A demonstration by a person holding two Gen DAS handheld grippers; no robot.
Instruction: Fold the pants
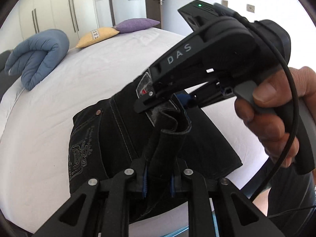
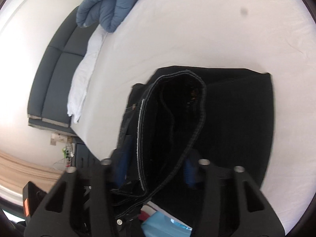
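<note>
Black denim pants (image 1: 110, 138) lie partly folded on a white bed (image 1: 59, 102), with a stitched back pocket at the left. My left gripper (image 1: 158, 177) is shut on a raised fold of the pants. My right gripper (image 1: 158, 100), seen in the left wrist view, is shut on the same raised edge just beyond it. In the right wrist view my right gripper (image 2: 156, 169) holds the pants' hem or waistband edge (image 2: 173, 118), which loops up in front of the camera. The rest of the pants (image 2: 237, 118) lie flat on the bed (image 2: 177, 29).
A rolled blue duvet (image 1: 37, 59) lies at the bed's far left and shows in the right wrist view (image 2: 108, 6). A yellow pillow (image 1: 96, 36) and a purple pillow (image 1: 136, 24) sit at the head. Wardrobes (image 1: 59, 9) stand behind. A grey padded bed frame (image 2: 55, 79) runs along the left.
</note>
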